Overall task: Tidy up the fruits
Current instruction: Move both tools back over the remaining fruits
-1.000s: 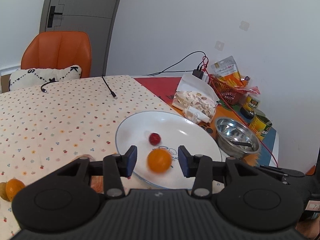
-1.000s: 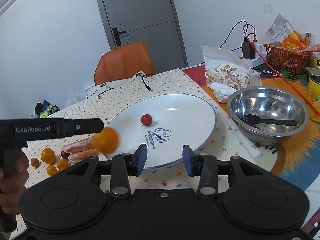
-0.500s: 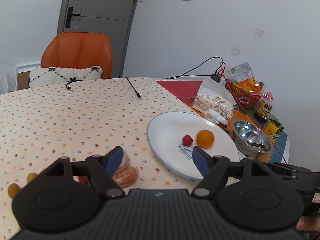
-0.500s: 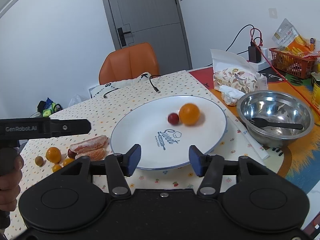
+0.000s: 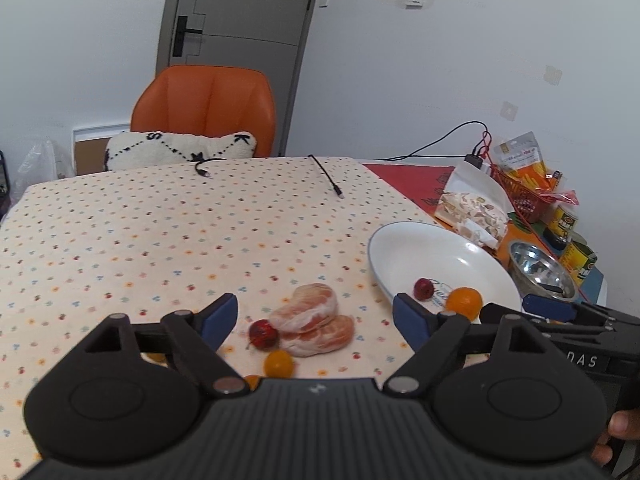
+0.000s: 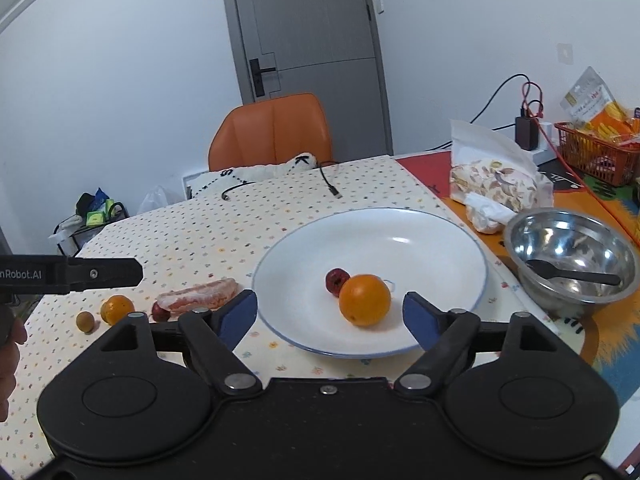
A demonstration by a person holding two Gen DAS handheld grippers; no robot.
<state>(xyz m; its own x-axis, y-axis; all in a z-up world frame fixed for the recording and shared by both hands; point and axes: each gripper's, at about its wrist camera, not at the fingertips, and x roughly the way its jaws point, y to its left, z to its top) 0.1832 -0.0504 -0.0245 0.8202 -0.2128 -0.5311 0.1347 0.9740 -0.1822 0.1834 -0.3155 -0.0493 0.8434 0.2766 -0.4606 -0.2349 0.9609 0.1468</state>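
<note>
Table (image 5: pixel 160 232) w/ dotted cloth fills both views. White plate (image 6: pixel 420 240) sits centre of the right wrist view, right-centre in the left one. On it an orange (image 6: pixel 365 300) touching a small red fruit (image 6: pixel 336 280), near the plate's lower edge.

Left gripper (image 5: pixel 314 314) points down-forward over the cloth, jaws spread wide, pinching nothing; peeled segments (image 5: pixel 314 326), a red fruit and small orange ones lie on the cloth betw. its fingers. Right gripper (image 6: pixel 330 316) angled down at the plate's near rim, jaws also spread, empty; the orange shows betw. the fingers but untouched. Hand (image 6: pixel 8 360) at lower left edge.

Vs 1 s ago: the left held the orange over the plate; now it lies on the plate and the left has swung off toward the cloth fruit. Both grippers' jaws have just been opening, nothing gripped.
</note>
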